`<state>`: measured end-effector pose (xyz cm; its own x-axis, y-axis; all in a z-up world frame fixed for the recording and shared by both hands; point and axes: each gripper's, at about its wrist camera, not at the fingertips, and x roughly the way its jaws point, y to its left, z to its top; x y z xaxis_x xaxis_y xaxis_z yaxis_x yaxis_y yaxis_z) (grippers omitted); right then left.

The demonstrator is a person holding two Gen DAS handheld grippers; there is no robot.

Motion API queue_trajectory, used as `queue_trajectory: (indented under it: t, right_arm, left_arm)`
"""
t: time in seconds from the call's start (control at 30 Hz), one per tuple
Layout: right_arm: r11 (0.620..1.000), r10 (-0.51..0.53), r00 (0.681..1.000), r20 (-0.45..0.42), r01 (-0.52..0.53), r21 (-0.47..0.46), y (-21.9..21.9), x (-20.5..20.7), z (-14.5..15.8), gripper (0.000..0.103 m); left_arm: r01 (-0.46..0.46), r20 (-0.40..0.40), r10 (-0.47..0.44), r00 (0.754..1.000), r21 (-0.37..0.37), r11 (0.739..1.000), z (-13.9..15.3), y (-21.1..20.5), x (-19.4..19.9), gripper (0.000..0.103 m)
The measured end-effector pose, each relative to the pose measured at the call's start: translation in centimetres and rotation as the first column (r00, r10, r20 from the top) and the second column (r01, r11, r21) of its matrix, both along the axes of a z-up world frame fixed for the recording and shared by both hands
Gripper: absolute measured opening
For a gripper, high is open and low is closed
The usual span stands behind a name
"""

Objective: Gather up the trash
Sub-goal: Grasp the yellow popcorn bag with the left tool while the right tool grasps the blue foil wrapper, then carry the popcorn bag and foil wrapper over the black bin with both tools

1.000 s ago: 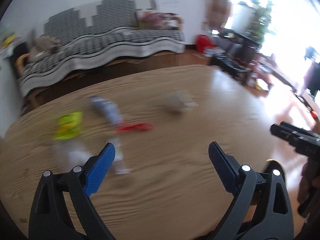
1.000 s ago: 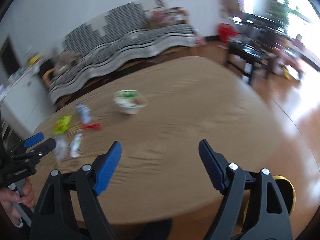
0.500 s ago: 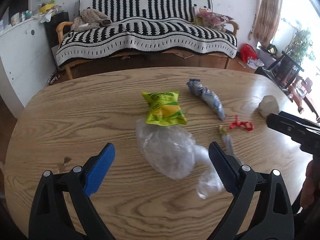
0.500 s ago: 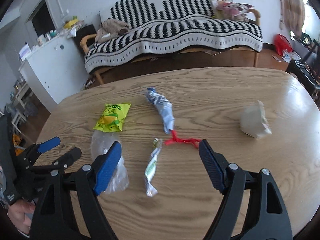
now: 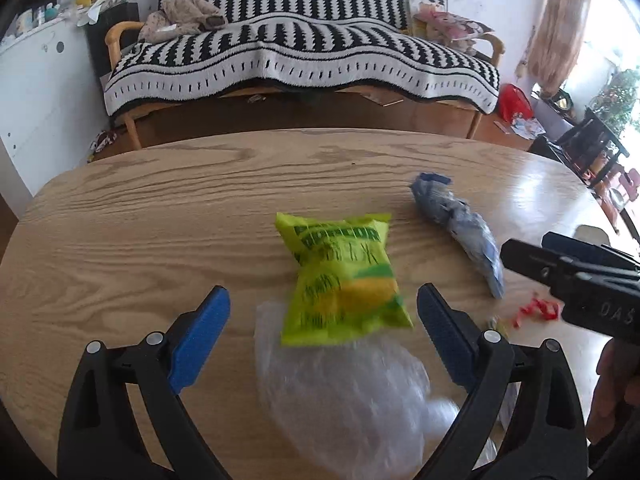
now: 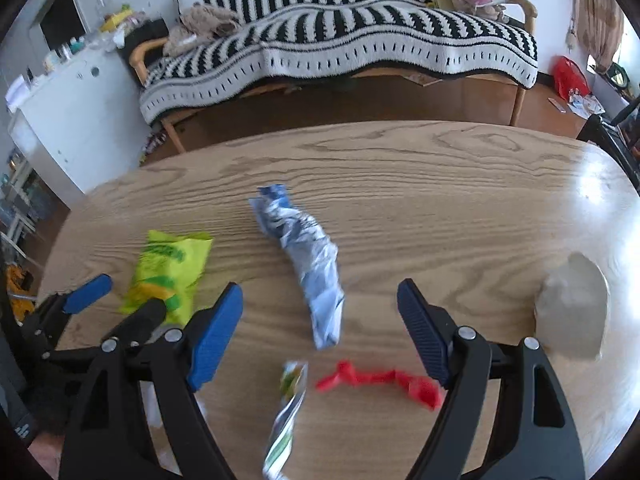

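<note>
Spanning the lower part of both wrist views is an oval, light oak-grain wooden table (image 5: 120, 216) with the trash scattered across it. Left gripper (image 5: 322, 330): black frame, blue pads, jaws spread wide, nothing between them; it hovers over the near left part of the table. Directly under it lies a crumpled clear plastic bag (image 5: 344, 396), slightly blurred, and a bright yellow-green snack packet (image 5: 344, 276) overlaps the bag's far edge. Right of the packet, apart from it, a twisted blue-and-silver foil wrapper (image 6: 308, 256) lies lengthwise, pointing away from the camera. Right gripper (image 6: 320, 332): jaws likewise released and wide, empty, poised above the near end of the foil wrapper. Just below that end sit a small flattened silver-and-green sachet (image 6: 288, 412) and, beside it to the right, a twisted red plastic strip (image 6: 380, 382); strip and sachet nearly touch, contact uncertain. Farther right, near the table edge and well apart from the rest, rests a crumpled pale grey paper wad (image 6: 572, 308). Beyond the table stands a sofa with a black-and-white striped cover (image 5: 300, 56). A white cabinet (image 6: 68, 120) stands at far left.
</note>
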<state>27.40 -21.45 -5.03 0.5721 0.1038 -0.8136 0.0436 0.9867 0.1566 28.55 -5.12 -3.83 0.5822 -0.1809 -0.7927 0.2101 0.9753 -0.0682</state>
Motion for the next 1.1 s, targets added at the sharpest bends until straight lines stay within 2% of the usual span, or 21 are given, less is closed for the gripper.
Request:
queue_trajectory:
  t: [0.13, 0.23, 0.3, 0.33, 0.37, 0.4, 0.43, 0.57, 0.83, 1.1]
  right_arm:
    - [0.999, 0.025, 0.998, -0.05, -0.027, -0.033, 0.3, 2.2, -1.5, 0.077]
    - [0.998, 0.04, 0.996, -0.074, -0.044, -0.045, 0.6, 3.3, -2.4, 0.069]
    - [0.997, 0.05, 0.995, -0.089, -0.055, -0.051, 0.8, 3.7, -3.1, 0.059]
    - [0.997, 0.051, 0.995, -0.089, -0.056, -0.055, 0.8, 3.7, -3.3, 0.057]
    - [0.996, 0.051, 0.996, -0.08, -0.056, -0.069, 0.9, 3.6, -3.2, 0.046]
    - [0.995, 0.054, 0.996, -0.077, -0.06, -0.075, 0.9, 3.5, -3.2, 0.029]
    - [0.996, 0.06, 0.995, -0.078, -0.065, -0.061, 0.8, 3.5, -3.2, 0.025]
    - [0.997, 0.047, 0.998, -0.042, -0.05, -0.052, 0.6, 2.9, -2.2, 0.023]
    - [0.999, 0.049, 0.998, 0.049, -0.05, 0.003, 0.0, 0.8, 1.6, 0.022]
    - [0.998, 0.062, 0.995, 0.074, -0.063, 0.008, 0.0, -0.8, 3.0, 0.022]
  left_arm:
    - [-0.017, -0.033, 0.017, 0.999, 0.008, 1.0, -1.3, -0.1, 1.6, 0.092]
    - [-0.016, -0.046, 0.017, 0.999, 0.013, 1.0, -2.0, -0.4, 2.3, 0.091]
    - [-0.004, -0.04, 0.004, 0.999, 0.012, 1.0, -2.1, -0.6, 2.5, 0.09]
    - [-0.008, -0.034, 0.008, 0.999, 0.014, 1.0, -2.1, -0.6, 2.6, 0.083]
    - [-0.01, -0.032, 0.011, 0.999, 0.012, 1.0, -2.0, -0.6, 2.6, 0.079]
    - [-0.01, -0.038, 0.01, 0.999, 0.008, 1.0, -2.0, -0.6, 2.7, 0.07]
    - [-0.008, -0.044, 0.008, 0.999, 0.006, 1.0, -2.1, -0.6, 2.7, 0.058]
    - [-0.018, -0.039, 0.019, 0.999, 0.004, 1.0, -1.5, -0.2, 2.5, 0.051]
    - [-0.053, 0.018, 0.054, 0.998, -0.055, 0.997, 1.9, 1.8, 1.6, 0.05]
    - [-0.067, 0.024, 0.068, 0.997, -0.057, 0.996, 3.0, 2.3, 0.5, 0.05]
